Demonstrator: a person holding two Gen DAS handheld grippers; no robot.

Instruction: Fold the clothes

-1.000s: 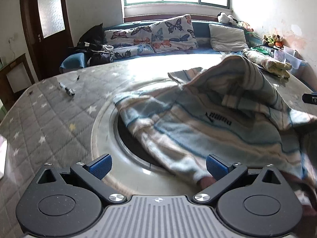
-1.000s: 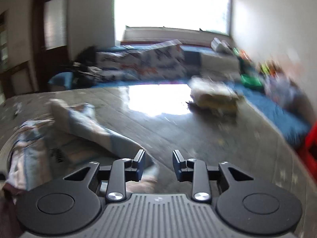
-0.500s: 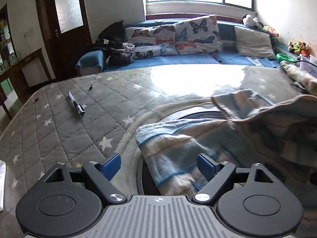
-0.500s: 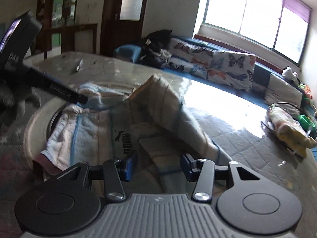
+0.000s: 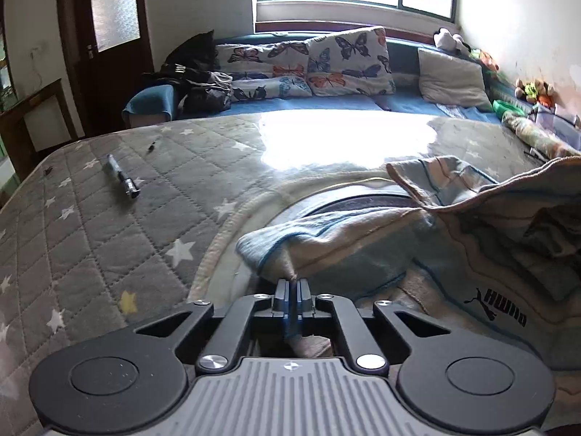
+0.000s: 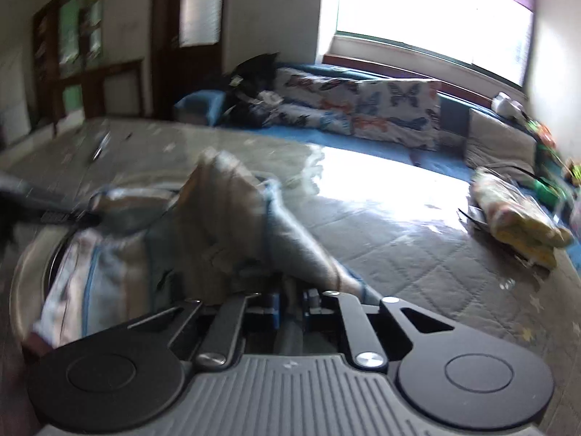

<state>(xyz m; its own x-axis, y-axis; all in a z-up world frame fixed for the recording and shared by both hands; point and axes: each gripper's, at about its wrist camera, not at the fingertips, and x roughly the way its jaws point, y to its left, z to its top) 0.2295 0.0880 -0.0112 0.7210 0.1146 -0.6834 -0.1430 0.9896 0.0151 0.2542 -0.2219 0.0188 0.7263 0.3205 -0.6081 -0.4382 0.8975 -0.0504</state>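
A striped blue, white and beige garment (image 5: 381,247) with a black Puma logo lies crumpled on the grey quilted mat (image 5: 109,218), over a round shape in the mat. My left gripper (image 5: 291,290) is shut on the garment's near edge. In the right wrist view the garment (image 6: 225,225) rises in a peak, and my right gripper (image 6: 290,303) is shut on a fold of it. The left gripper's body shows blurred at the left in the right wrist view (image 6: 43,203).
A pen (image 5: 121,178) lies on the mat at the left. A folded yellow-patterned cloth (image 6: 515,218) sits at the right. A sofa with butterfly cushions (image 5: 326,65) runs along the back under the window. A dark door (image 5: 109,29) stands at the back left.
Both grippers were open and have closed on the garment. The left gripper moved onto the garment's near edge; the right gripper took a fold and the cloth rises.
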